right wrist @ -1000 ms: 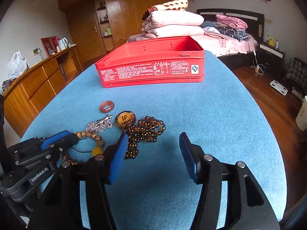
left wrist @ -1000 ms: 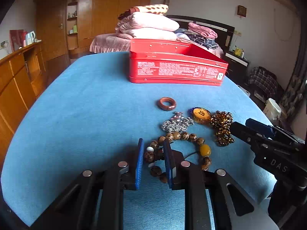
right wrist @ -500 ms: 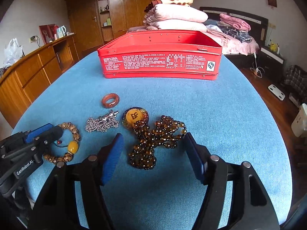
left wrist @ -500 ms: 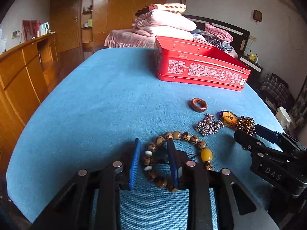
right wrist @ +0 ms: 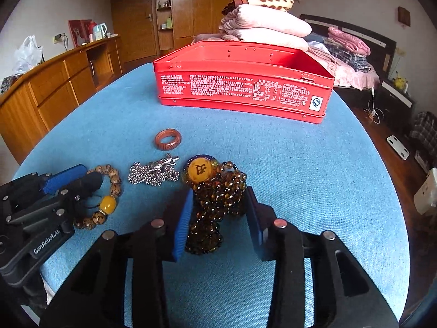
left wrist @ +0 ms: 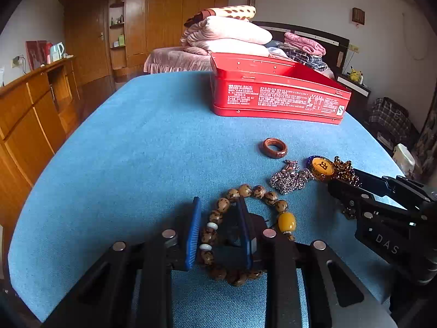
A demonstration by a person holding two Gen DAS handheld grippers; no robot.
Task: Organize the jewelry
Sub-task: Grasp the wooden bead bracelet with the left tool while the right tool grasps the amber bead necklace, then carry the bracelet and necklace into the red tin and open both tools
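A wooden bead bracelet [left wrist: 245, 190] with a yellow bead lies on the blue table [left wrist: 136, 150]. My left gripper [left wrist: 218, 201] straddles the bracelet's left strand. Its jaws are closing, with a gap still beside the beads. A dark amber bead necklace [right wrist: 215, 202] with a round yellow pendant [right wrist: 200, 170] lies heaped between the pads of my right gripper [right wrist: 219, 191]. Those jaws are closing too, close to the pile's sides but not squeezing it. A red-brown ring [right wrist: 168, 138] and a silver chain [right wrist: 153, 175] lie just beyond. The open red tin [right wrist: 240, 87] stands farther back.
The table's rounded edge falls away on both sides. A wooden sideboard [left wrist: 32, 104] runs along the left. A bed with folded blankets [right wrist: 267, 27] stands behind the tin. The two grippers sit side by side near the table's front edge.
My right gripper has slid forward over the amber necklace and its jaws have narrowed around the pile. The left jaws widened a little around the bracelet strand, then narrowed again.
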